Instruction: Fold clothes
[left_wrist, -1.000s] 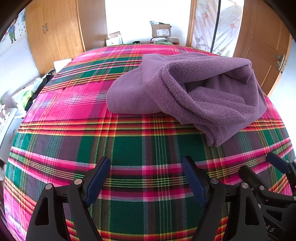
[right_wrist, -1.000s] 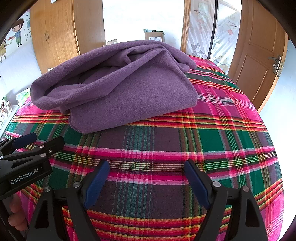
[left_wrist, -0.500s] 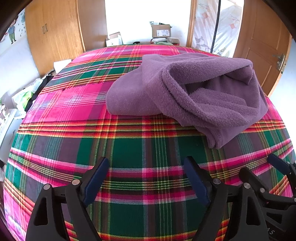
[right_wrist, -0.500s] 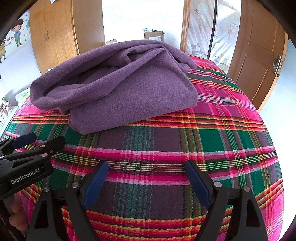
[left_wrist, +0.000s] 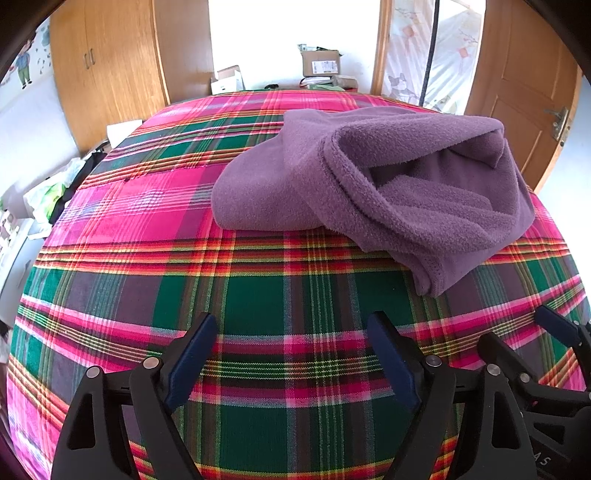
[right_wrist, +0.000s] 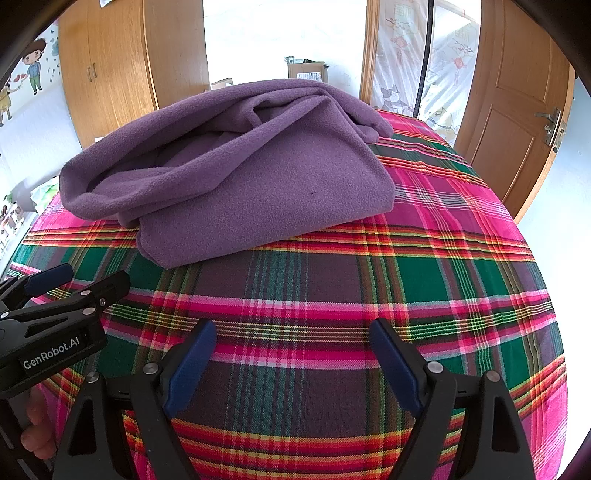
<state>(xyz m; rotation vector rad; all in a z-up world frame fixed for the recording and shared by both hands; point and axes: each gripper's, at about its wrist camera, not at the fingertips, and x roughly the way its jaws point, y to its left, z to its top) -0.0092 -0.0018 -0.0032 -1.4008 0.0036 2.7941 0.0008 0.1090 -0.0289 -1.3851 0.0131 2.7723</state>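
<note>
Barely anything has moved since the earlier frames: both views hold nearly the same framing, the purple fleece only sitting a touch lower in the left view. Left wrist view: left gripper (left_wrist: 291, 354) hangs over the plaid bedspread (left_wrist: 122, 229) with its blue-padded jaws spread wide and empty; the purple fleece garment (left_wrist: 373, 192) lies ahead and to the right, bunched, with one thick rolled edge curling over an open pocket of loose layers and a corner drooping toward the camera. Right gripper (left_wrist: 554, 325) shows at the lower right edge, near that corner, not touching it; how wide it stands can't be told from this view alone. Right wrist view: right gripper (right_wrist: 291, 354) is also spread wide, empty, above the bedspread (right_wrist: 461, 258); the fleece (right_wrist: 236, 173) sits ahead and left, near edge lying flatter, upper layers heaped and creased. Left gripper (right_wrist: 55, 280) pokes in from the left, a fingertip of the holding hand (right_wrist: 37, 428) visible beneath it. Likely step: reaching in for a first grasp. Risks, as judgement: fleece is thick and layered, so a pinch may catch several layers or only the top one, dragging the heap instead of opening it; a low pinch may snag the bedspread too; the two grippers sit close, so they could knock each other going for the same corner.
</note>
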